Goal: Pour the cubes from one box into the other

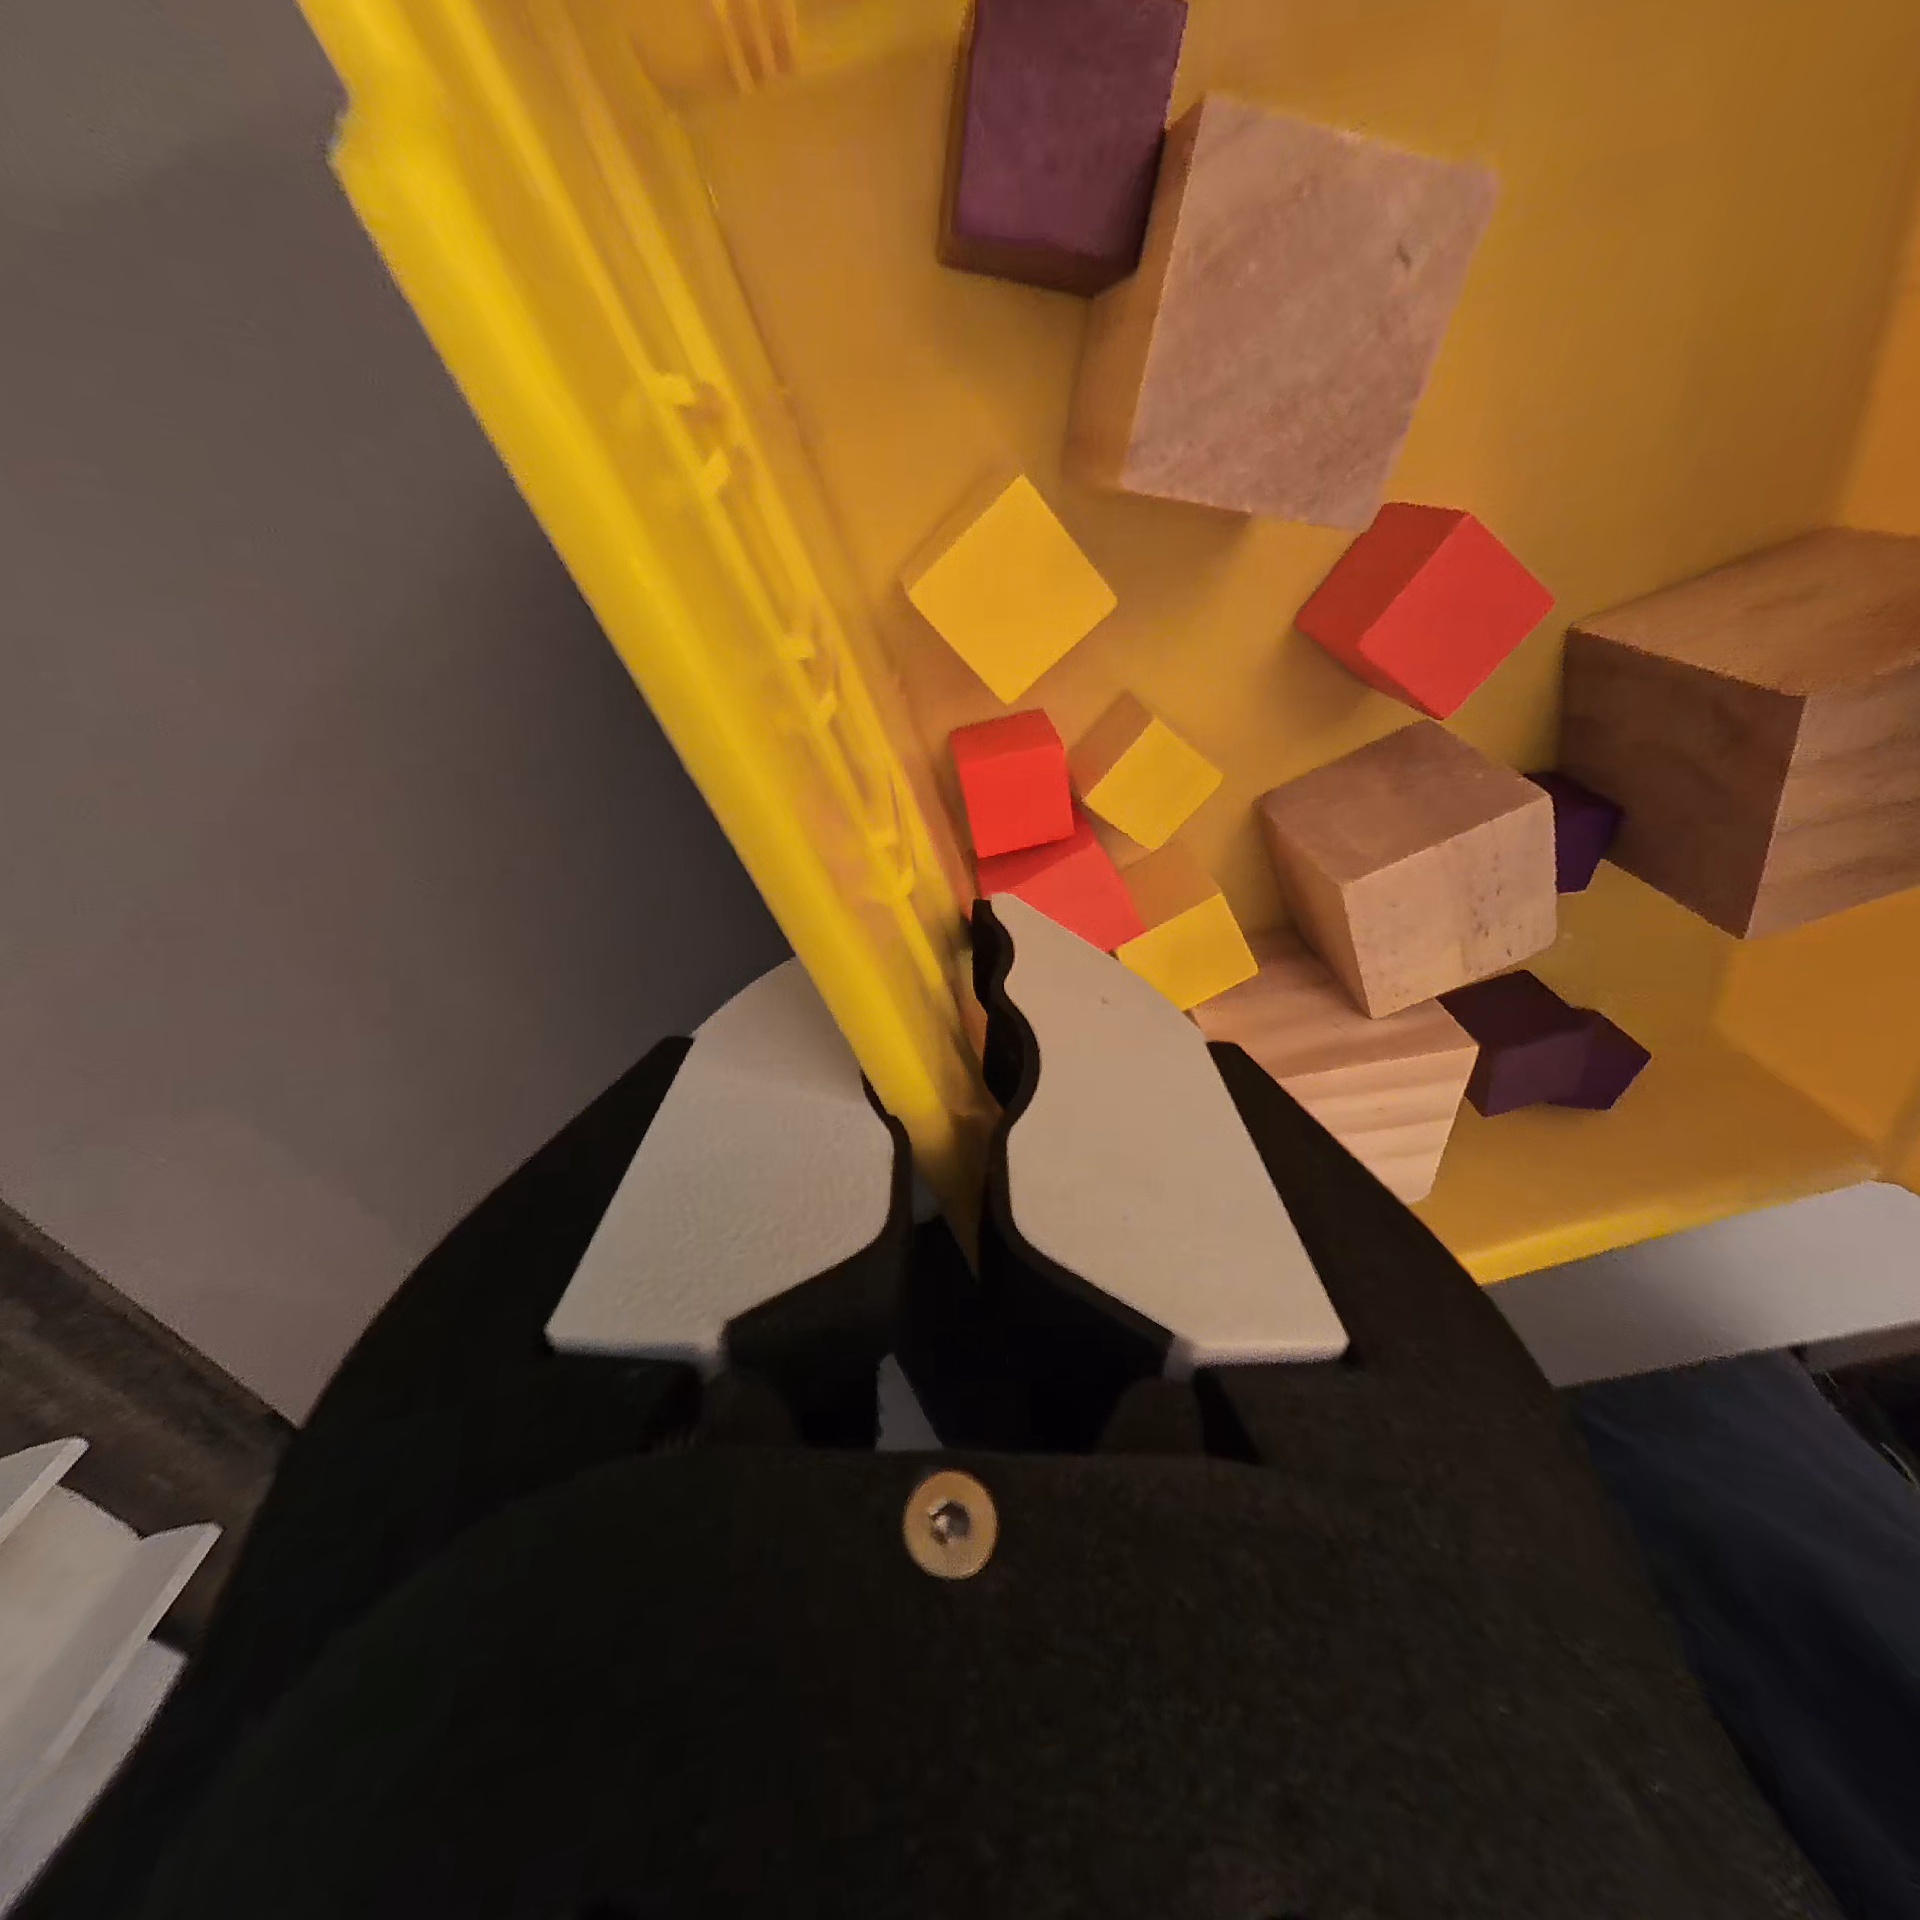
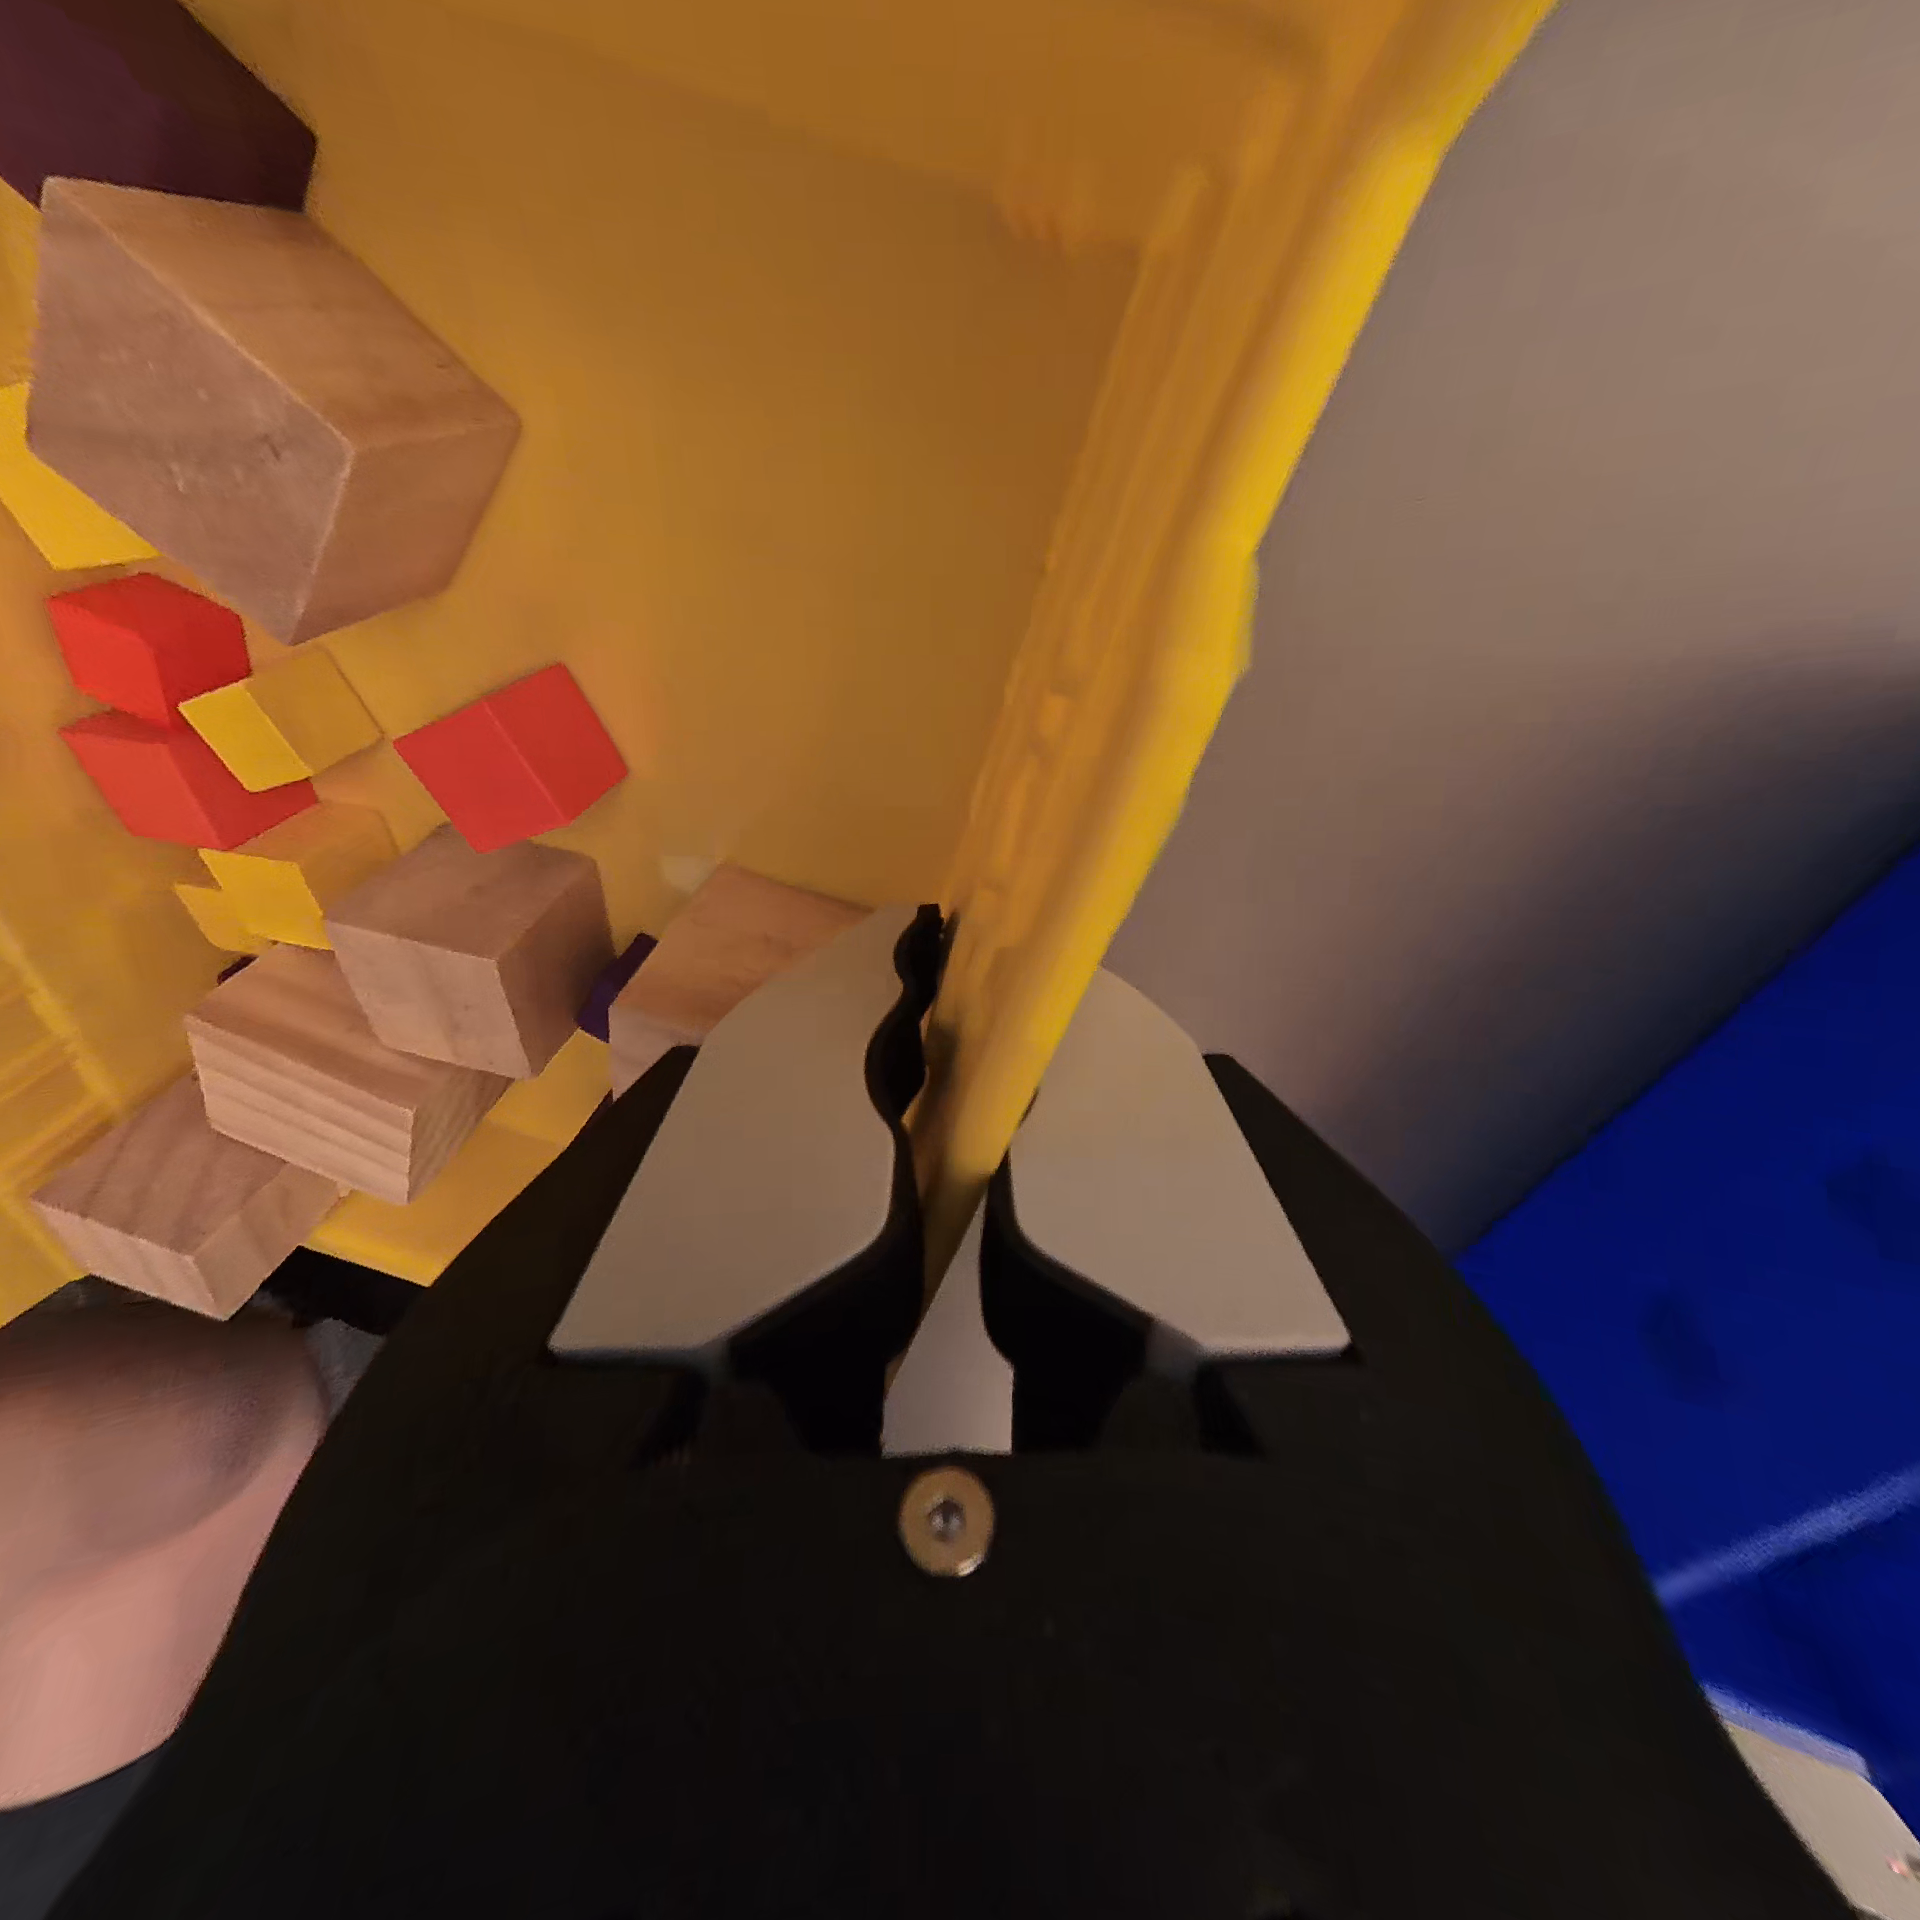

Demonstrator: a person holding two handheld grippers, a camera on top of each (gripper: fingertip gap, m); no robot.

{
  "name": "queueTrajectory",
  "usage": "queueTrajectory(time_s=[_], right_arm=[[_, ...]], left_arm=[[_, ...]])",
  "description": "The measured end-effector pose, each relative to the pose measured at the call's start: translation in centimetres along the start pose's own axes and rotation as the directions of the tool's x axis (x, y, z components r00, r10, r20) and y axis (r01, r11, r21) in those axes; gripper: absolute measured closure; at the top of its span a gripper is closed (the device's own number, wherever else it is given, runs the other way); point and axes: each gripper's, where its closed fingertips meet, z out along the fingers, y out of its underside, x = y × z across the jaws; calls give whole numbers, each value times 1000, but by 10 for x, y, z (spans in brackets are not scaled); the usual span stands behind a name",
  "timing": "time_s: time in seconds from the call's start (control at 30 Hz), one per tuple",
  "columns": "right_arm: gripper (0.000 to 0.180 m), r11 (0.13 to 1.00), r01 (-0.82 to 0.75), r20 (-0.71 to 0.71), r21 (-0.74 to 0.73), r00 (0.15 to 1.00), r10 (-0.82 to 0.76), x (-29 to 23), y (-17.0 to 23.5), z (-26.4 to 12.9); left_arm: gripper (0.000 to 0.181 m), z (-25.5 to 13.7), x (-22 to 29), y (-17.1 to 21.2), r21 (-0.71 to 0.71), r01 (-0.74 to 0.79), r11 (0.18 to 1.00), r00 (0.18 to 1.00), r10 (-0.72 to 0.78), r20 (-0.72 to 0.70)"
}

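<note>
The yellow plastic box (image 1: 665, 436) is held between both grippers, each clamped on a side wall. In the left wrist view the left gripper (image 1: 961, 997) has its jaws closed on the box's ribbed rim, one white finger outside the wall and the other inside, its wavy black pad against the plastic. In the right wrist view the right gripper (image 2: 951, 987) grips the opposite wall (image 2: 1101, 644) the same way, jaws shut on it with one finger on each face.

Inside the box lie loose blocks, scattered over the smooth yellow surface and bunched toward the gripped edge. The plain wooden cubes (image 1: 1413, 868) are the largest, pale with visible grain and square edges; one big one (image 1: 1288, 312) sits beside a matte purple block (image 1: 1060, 135). Small painted red cubes (image 1: 1429, 608), yellow cubes (image 1: 1008, 587) and dark purple cubes (image 1: 1543, 1044) lie among them, some touching and stacked. A red and a yellow cube lie right at the left gripper's inner fingertip. In the right wrist view the wooden blocks (image 2: 468, 956) pile at the box's lower edge.

Beyond the right wall shows a blue plastic box (image 2: 1714, 1299), glossy with shallow dimples, just beside the gripper. A grey wall (image 1: 260, 623) fills the background, and a blurred hand (image 2: 114, 1538) shows at the lower left of the right wrist view.
</note>
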Motion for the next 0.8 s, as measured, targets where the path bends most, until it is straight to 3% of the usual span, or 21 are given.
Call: queueTrajectory(time_s=[0.2,0.4,0.57,0.8], right_arm=[[174,998,-44,10,49,999,44,49,1,-83],[174,965,-168,-34,202,983,179,148,13,-192],[174,924,-206,-150,323,953,265,238,40,-239],[173,889,-217,-237,404,913,331,327,64,-247]], left_arm=[[173,-73,52,-51,-18,-79,997,997,79,14],[173,-145,150,-140,113,-233,966,972,231,33],[174,-144,241,-188,194,-284,939,949,304,-80],[175,-114,323,-237,324,-301,897,920,363,-149]])
